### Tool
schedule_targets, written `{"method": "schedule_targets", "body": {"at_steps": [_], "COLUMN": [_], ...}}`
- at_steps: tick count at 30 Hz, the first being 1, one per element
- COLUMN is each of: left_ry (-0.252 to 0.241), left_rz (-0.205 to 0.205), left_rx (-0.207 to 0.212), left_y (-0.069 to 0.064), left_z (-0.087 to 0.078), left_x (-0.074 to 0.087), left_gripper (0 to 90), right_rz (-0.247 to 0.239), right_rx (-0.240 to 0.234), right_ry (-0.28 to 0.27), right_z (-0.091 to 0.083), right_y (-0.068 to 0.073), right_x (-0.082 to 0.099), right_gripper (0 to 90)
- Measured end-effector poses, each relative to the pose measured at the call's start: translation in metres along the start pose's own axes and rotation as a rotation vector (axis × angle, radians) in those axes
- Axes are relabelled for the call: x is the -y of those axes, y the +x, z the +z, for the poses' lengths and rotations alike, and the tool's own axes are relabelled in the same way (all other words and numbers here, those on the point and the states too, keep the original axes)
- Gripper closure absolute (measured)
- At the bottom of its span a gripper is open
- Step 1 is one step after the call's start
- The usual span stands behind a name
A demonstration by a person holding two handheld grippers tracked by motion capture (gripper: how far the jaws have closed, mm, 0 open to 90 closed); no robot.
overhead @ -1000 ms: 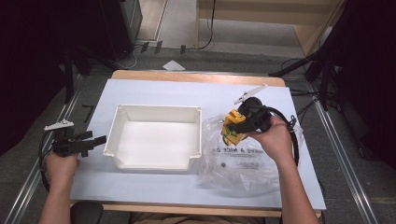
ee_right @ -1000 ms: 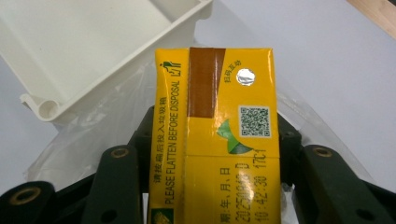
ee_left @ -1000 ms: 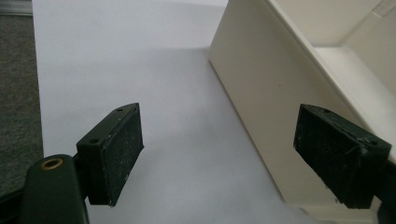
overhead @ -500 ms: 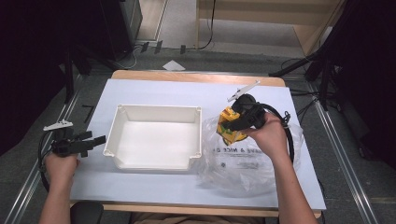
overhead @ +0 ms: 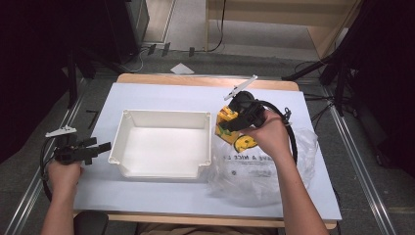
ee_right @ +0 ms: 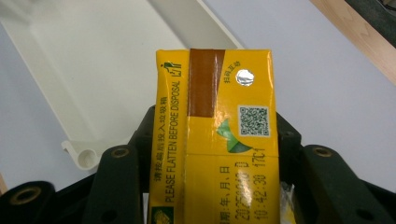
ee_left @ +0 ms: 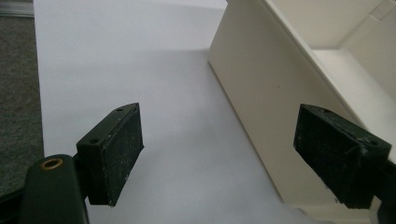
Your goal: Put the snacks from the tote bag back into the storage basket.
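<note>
At the far left, the left gripper (overhead: 100, 147) is held low at the counter's (overhead: 161, 93) left edge, just short of the white tray's (overhead: 161, 117) left wall. Its fingers (ee_left: 116, 149) are spread wide with nothing between them; a bare strip of counter is seen between them in the left gripper view, with the tray's outer wall running just beside the right-hand finger. Some open counter is left between that gripper and the tray.

Next, the tray itself: it is set at the middle of the counter, its inside bare, with clear counter beyond its far rim.

Right of the tray, the yellow carton (ee_right: 217, 140) is gripped by the right gripper (overhead: 230, 122), its fingers (ee_right: 116, 186) pressed against the carton's two sides at a medium opening. The carton is held in the air just beside the tray's far right corner, and that corner's rim is seen under it in the right gripper view. A crumpled clear plastic bag (overhead: 254, 176) is spread on the counter right of the tray, reaching near the counter's right edge.
</note>
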State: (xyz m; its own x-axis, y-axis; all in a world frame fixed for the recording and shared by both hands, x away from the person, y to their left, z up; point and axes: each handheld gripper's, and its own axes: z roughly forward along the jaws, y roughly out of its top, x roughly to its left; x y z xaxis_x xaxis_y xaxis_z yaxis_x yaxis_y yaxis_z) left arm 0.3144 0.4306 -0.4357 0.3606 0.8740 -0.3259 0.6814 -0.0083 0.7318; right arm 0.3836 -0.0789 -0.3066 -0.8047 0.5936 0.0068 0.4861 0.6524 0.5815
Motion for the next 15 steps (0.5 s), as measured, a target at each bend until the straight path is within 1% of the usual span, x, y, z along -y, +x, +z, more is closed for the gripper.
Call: {"method": "schedule_targets", "body": {"at_steps": [3, 4, 5, 9, 13, 15], "left_ry": [0.001, 0.003, 0.002, 0.001, 0.0, 0.002], "left_rz": [-0.001, 0.0, 0.0, -0.001, -0.001, -0.001], "left_rx": [0.002, 0.001, 0.001, 0.002, 0.001, 0.002], "left_y": [0.0, 0.0, 0.0, 0.0, 0.0, 0.0], "left_z": [0.0, 0.0, 0.0, 0.0, 0.0, 0.0], "left_x": [0.0, 0.0, 0.0, 0.0, 0.0, 0.0], "left_gripper": [16.8, 16.8, 16.8, 16.8, 16.8, 16.8], "right_rz": [-0.011, -0.011, -0.022, -0.028, -0.034, -0.045], "right_rx": [-0.013, -0.012, -0.01, -0.005, -0.016, -0.014], "right_ry": [-0.007, -0.004, -0.004, -0.002, -0.007, -0.009], "right_z": [0.001, 0.001, 0.002, 0.002, 0.002, 0.003], "right_y": [0.0, 0.001, 0.0, 0.002, 0.003, 0.005], "right_x": [-0.005, -0.007, -0.009, -0.015, -0.022, -0.027], "right_gripper": [52.8, 52.8, 52.8, 52.8, 52.8, 52.8]}}
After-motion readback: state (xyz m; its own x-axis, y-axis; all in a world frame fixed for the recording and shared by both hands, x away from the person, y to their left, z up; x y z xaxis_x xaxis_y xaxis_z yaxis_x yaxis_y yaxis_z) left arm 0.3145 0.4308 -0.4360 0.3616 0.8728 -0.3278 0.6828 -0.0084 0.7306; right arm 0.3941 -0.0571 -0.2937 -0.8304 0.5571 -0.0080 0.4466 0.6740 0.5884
